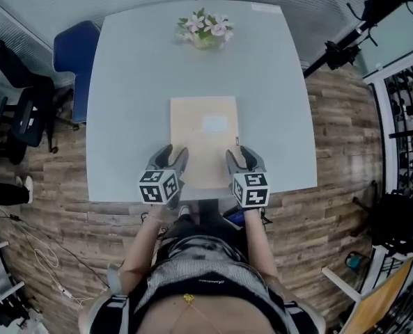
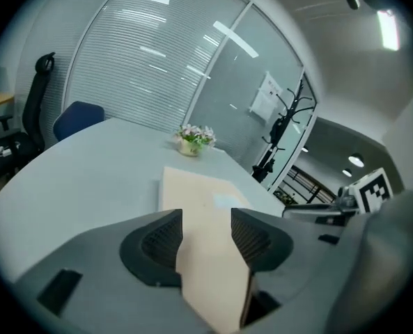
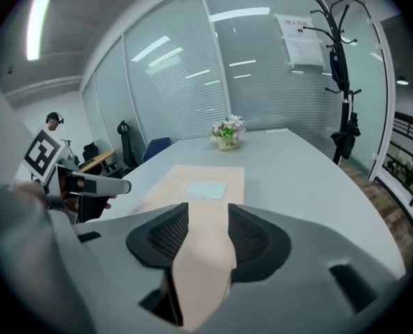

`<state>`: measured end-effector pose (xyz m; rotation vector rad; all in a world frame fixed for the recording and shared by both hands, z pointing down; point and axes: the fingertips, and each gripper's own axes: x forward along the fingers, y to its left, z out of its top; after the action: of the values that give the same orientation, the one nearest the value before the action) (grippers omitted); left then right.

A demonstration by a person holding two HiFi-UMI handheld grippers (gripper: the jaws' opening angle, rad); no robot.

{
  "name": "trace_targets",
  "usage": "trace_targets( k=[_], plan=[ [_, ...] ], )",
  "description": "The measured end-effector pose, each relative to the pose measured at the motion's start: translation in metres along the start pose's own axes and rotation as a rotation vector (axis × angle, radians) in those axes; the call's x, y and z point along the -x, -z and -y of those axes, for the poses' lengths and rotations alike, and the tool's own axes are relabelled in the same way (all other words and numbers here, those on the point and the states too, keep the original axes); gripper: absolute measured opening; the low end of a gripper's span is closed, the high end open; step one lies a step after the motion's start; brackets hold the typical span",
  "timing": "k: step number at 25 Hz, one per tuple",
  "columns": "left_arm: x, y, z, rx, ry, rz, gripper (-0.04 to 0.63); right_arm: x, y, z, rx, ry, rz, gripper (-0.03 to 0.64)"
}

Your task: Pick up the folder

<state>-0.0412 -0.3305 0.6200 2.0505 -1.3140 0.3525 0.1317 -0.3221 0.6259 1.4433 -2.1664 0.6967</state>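
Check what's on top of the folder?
A pale rectangular label lies on the tan folder. The folder's near corners reach between the open jaws of the left gripper and right gripper. Anything beneath it is covered.

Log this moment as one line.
left gripper: open, astride folder | right gripper: open, astride folder | folder: flat on table, not lifted

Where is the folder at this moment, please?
Head view: the folder lies flat on the grey table, centred near the person's edge, with the left tool and right tool at its near corners.
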Motion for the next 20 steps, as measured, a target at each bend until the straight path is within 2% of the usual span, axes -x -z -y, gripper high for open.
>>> trace_targets(
  k=[5,9,11,14,20],
  plan=[
    [-0.022,0.033,-0.036,0.081,-0.074,-0.110,0.222,-0.037,0.037,0.023,-0.191,-0.054,-0.109,0.232],
    [-0.039,0.055,-0.040,0.122,-0.047,-0.179,0.222,-0.054,0.055,0.028,-0.315,-0.119,-0.145,0.249],
    [-0.040,0.056,-0.042,0.152,-0.042,-0.177,0.224,-0.057,0.057,0.029,-0.361,-0.154,-0.133,0.258],
    [-0.041,0.058,-0.044,0.184,-0.037,-0.160,0.224,-0.059,0.057,0.030,-0.362,-0.169,-0.125,0.259],
    [-0.041,0.049,-0.040,0.151,-0.102,-0.137,0.216,-0.059,0.044,0.032,-0.303,-0.130,-0.101,0.224]
  ],
)
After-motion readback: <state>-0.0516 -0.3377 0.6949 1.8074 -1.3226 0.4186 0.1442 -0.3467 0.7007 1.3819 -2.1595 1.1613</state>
